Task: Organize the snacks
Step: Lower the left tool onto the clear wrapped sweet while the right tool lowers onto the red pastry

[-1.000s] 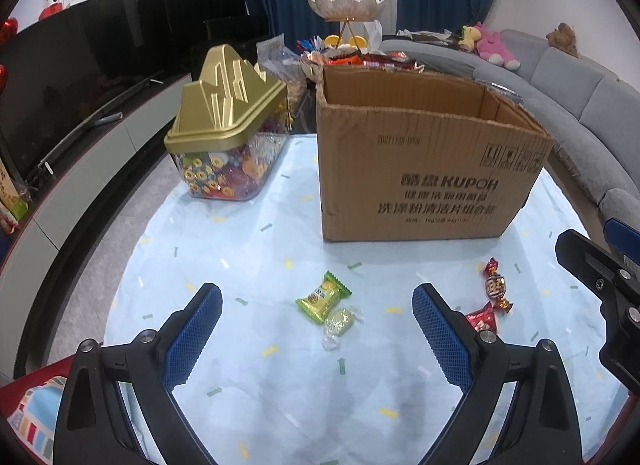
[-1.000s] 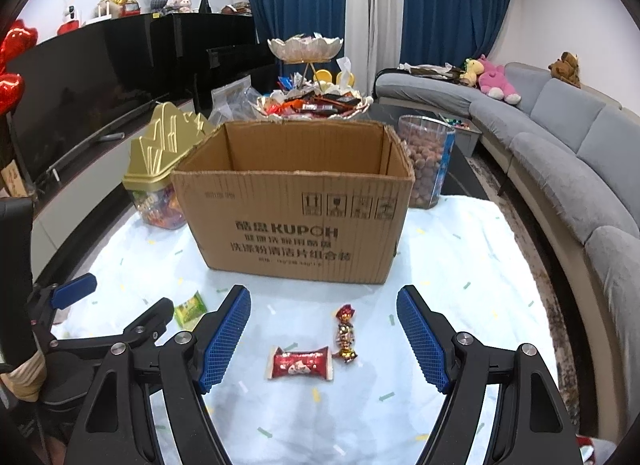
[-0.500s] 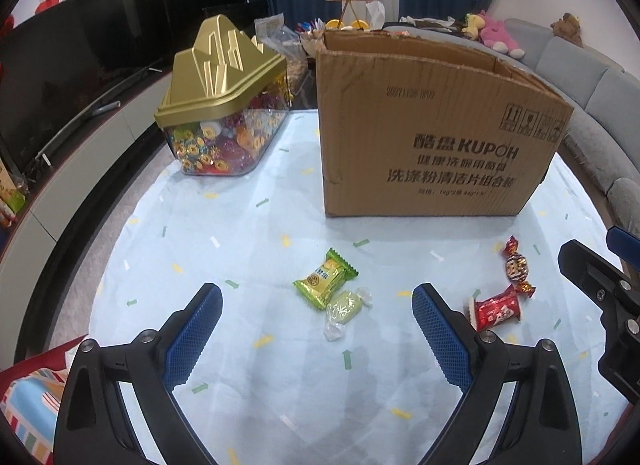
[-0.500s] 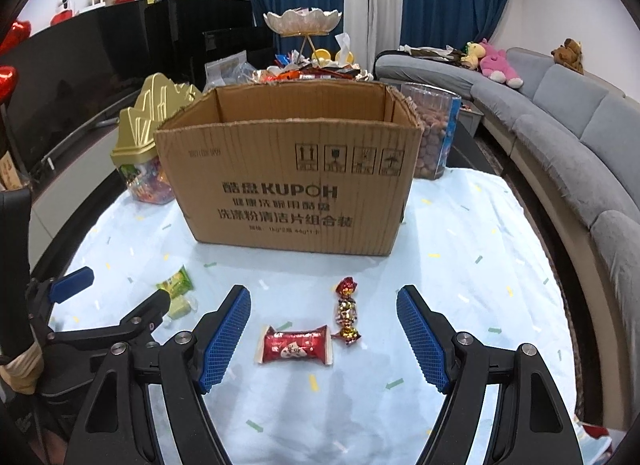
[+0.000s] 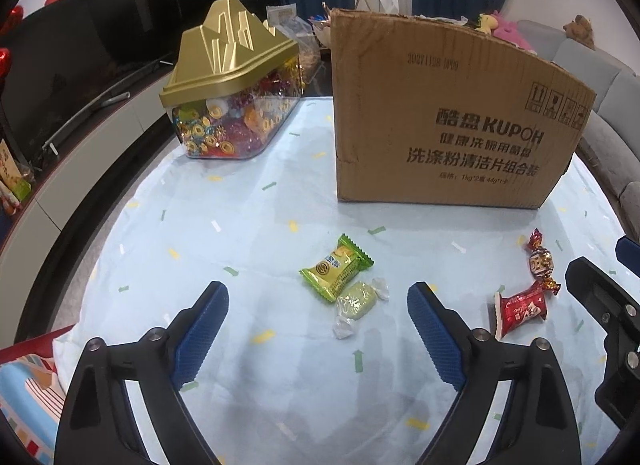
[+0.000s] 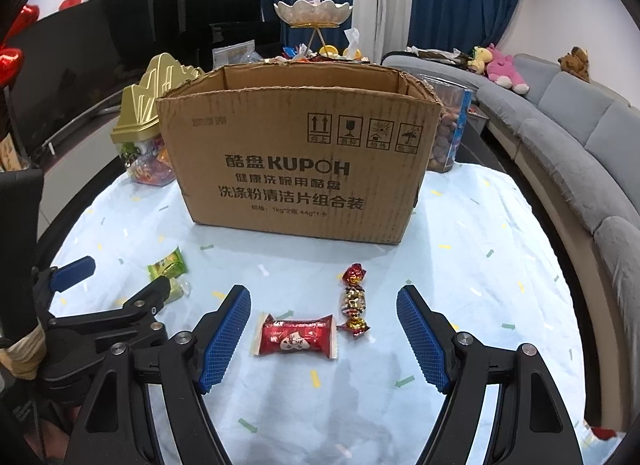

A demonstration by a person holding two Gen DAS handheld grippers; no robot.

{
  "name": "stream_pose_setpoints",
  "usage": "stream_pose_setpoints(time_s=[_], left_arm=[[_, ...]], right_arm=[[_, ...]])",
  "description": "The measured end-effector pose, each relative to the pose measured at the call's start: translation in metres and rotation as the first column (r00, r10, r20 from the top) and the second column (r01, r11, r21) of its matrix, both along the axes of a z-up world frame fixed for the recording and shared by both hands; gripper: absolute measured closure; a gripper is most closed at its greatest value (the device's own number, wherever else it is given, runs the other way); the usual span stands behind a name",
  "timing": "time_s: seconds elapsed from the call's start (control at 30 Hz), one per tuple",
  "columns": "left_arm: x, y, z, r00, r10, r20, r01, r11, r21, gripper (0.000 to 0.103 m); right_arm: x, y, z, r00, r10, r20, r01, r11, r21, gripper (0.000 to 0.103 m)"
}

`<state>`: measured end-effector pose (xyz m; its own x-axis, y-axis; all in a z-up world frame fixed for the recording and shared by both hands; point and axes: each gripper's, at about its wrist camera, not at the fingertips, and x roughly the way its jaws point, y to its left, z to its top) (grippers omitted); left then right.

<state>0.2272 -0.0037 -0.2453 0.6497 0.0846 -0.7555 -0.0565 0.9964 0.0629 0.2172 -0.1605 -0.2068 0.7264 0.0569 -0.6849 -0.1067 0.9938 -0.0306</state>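
On the light blue tablecloth (image 5: 200,225) lie a green snack packet (image 5: 336,267) and a pale green wrapped candy (image 5: 356,305). Both sit between the blue fingertips of my left gripper (image 5: 318,297). Its jaws are closing, and the pads touch neither snack. In the right wrist view a red packet (image 6: 294,335) and a red-gold twist candy (image 6: 354,301) lie between the wide-apart pads of my right gripper (image 6: 322,297), untouched. Just behind the snacks stands the open cardboard box (image 6: 296,169), also seen in the left wrist view (image 5: 440,125).
A clear candy jar with a gold lid (image 5: 232,105) stands left of the box. A jar of nuts (image 6: 450,129) is behind the box's right corner, and a tiered dish (image 6: 312,11) is further back. A grey sofa (image 6: 580,153) curves along the right, and a dark cabinet runs along the left.
Both grippers have sunk toward the table, so the snacks and the box look larger and nearer. The left fingers have drawn slightly together. No snack has moved.
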Motion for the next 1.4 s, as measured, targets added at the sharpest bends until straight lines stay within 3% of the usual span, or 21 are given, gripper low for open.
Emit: stream_pose_setpoints(time_s=[0.43, 0.9, 1.4], left_arm=[[0.01, -0.004, -0.022, 1.0, 0.007, -0.029, -0.007, 1.0, 0.006, 0.026], [0.014, -0.008, -0.031, 0.998, -0.019, -0.056, 0.018, 1.0, -0.021, 0.057], [0.008, -0.014, -0.029, 0.998, -0.052, -0.033, 0.051, 0.998, -0.04, 0.066]], right_arm=[[0.007, 0.005, -0.024, 0.999, 0.036, -0.035, -0.035, 0.999, 0.026, 0.026], [0.017, 0.001, -0.046, 0.995, 0.044, -0.09, -0.037, 0.996, 0.076, 0.027], [0.022, 0.005, -0.063, 0.985, 0.08, -0.155, -0.065, 0.993, 0.101, 0.036]])
